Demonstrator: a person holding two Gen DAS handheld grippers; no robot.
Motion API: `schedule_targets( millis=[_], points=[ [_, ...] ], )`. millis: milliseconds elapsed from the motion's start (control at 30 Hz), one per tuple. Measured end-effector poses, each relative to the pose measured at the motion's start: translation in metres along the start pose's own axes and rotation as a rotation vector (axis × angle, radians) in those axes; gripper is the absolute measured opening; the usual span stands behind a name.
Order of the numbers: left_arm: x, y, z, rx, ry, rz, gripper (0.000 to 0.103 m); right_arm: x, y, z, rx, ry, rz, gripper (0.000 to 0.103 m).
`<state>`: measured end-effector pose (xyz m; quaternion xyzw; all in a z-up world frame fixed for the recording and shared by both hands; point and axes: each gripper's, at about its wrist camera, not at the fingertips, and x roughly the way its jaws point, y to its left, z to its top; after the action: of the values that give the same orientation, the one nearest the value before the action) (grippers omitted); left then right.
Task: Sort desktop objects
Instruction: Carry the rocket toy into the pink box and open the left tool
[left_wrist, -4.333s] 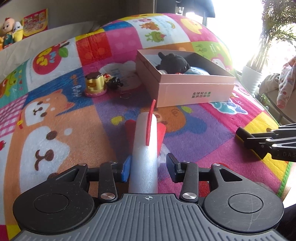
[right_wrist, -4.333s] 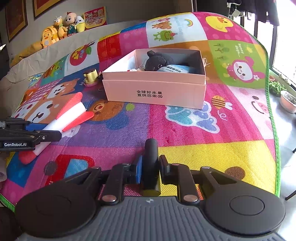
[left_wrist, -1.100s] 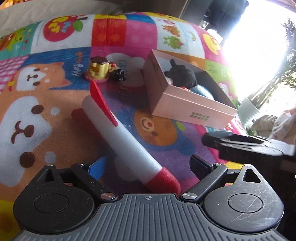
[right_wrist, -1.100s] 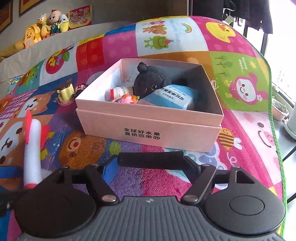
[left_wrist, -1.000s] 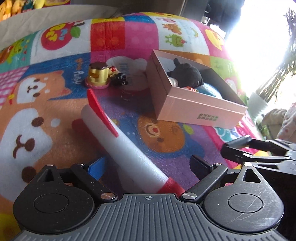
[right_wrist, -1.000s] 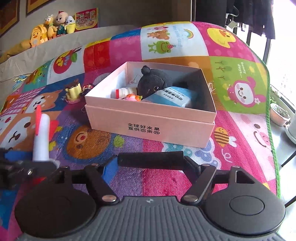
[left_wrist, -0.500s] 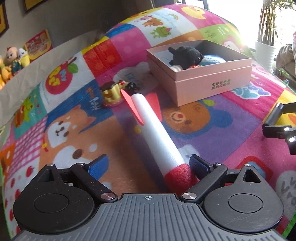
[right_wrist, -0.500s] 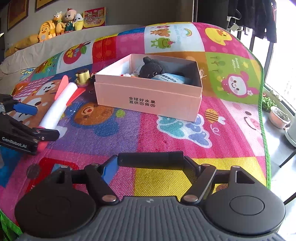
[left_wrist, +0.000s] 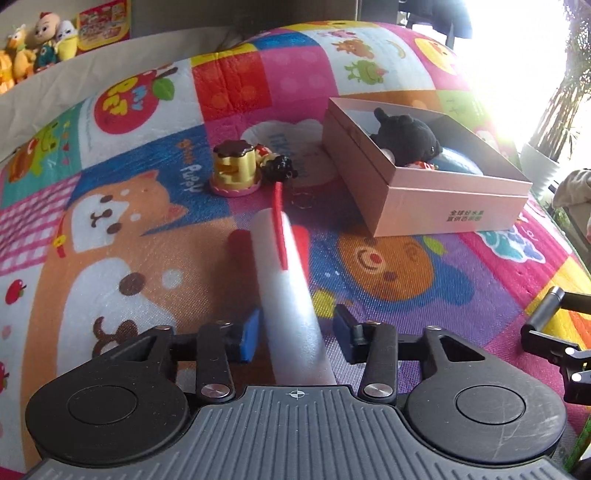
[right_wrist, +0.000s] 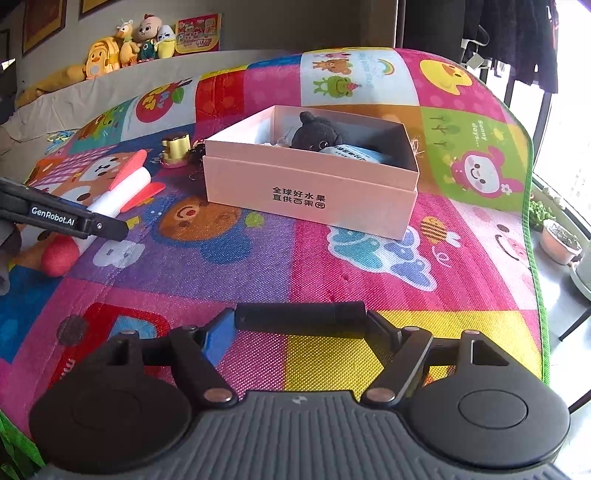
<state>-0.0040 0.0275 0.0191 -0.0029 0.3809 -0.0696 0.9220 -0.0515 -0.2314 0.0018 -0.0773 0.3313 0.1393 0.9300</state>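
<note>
L gripper (left_wrist: 293, 334): jaws astride white foam rocket (left_wrist: 291, 291), small gaps each side, not pinching
Rocket: lies on play mat (left_wrist: 110, 236), red fins twd pink box (left_wrist: 436, 199)
R gripper (right_wrist: 301, 323): clamps black cylinder (right_wrist: 301, 319) crosswise, above mat
Box: black plush (right_wrist: 314, 136) inside
Near box: yellow pudding toy (left_wrist: 234, 168)

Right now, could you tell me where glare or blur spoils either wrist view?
Left wrist view: window glare whites out the top right corner beyond the pink box, and the foam rocket looks soft close to the lens. Right wrist view: evenly lit, the box lettering sharp, only the window strip at the right edge overexposed; fisheye bends the play mat in both.
</note>
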Motion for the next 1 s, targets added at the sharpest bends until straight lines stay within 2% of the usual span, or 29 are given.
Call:
schedule_targets(
  millis=[133, 333, 500, 700, 833, 1000],
  points=[
    [-0.009, -0.001, -0.006, 0.02, 0.008, -0.007, 0.033, -0.002, -0.001, -0.001, 0.004, 0.004, -0.001, 0.074],
    [-0.048, -0.013, -0.02, 0.075, -0.034, -0.05, 0.032, -0.017, -0.005, -0.002, -0.002, 0.018, 0.047, 0.074],
    [-0.072, -0.024, -0.012, 0.068, -0.08, -0.109, 0.032, -0.041, -0.018, 0.006, 0.011, -0.04, 0.032, 0.074],
    [-0.078, -0.048, 0.053, 0.061, -0.207, -0.186, 0.032, -0.08, -0.037, 0.028, 0.048, -0.187, 0.032, 0.074],
    [-0.036, -0.064, 0.104, -0.013, -0.178, -0.266, 0.032, -0.096, -0.045, 0.041, 0.065, -0.268, 0.036, 0.074],
    [0.03, -0.081, 0.147, -0.096, -0.154, -0.275, 0.033, -0.091, -0.054, 0.049, 0.055, -0.274, 0.014, 0.074]
  ],
)
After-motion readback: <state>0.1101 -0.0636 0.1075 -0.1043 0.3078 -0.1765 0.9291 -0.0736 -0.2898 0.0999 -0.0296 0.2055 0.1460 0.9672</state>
